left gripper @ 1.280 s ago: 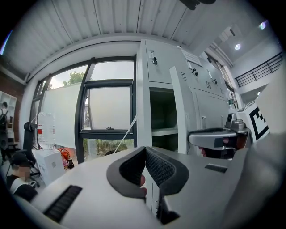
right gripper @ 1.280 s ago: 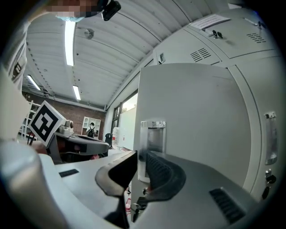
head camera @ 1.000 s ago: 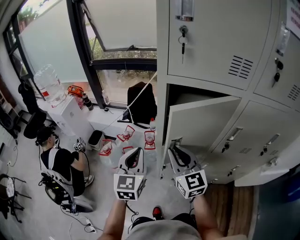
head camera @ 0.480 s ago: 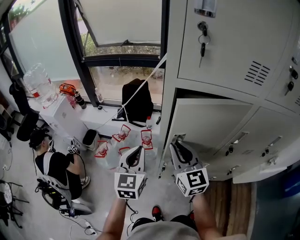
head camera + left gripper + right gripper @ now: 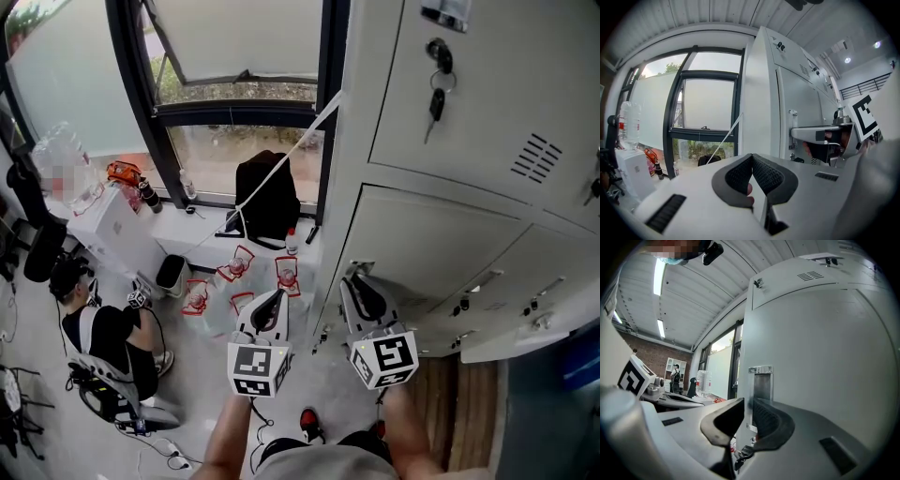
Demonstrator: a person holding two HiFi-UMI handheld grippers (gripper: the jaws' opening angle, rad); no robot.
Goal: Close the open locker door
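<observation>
Two grippers show in the head view, each with one marker cube. The left gripper hangs in open air beside the lockers. In its own view the left gripper has its jaws pressed tip to tip with nothing between them. Its cube sits just above the person's forearm.

The right gripper reaches to the left edge of the door, with its cube behind it. In its own view the right gripper has its jaws clamped on that edge of the door, one to each side, just under the metal latch plate. A small key dangles below the jaws.

The door lies close to flush with the locker front (whether it is fully seated in the frame I cannot tell).

One locker above it has a key hanging from its lock and one set of vent slots. To the right, two more doors carry one handle each.

By the window stands one black bag, and one white cord runs slantwise across it. Four red-edged packs lie on the floor below. One person sits at the lower left, well apart from the lockers.
</observation>
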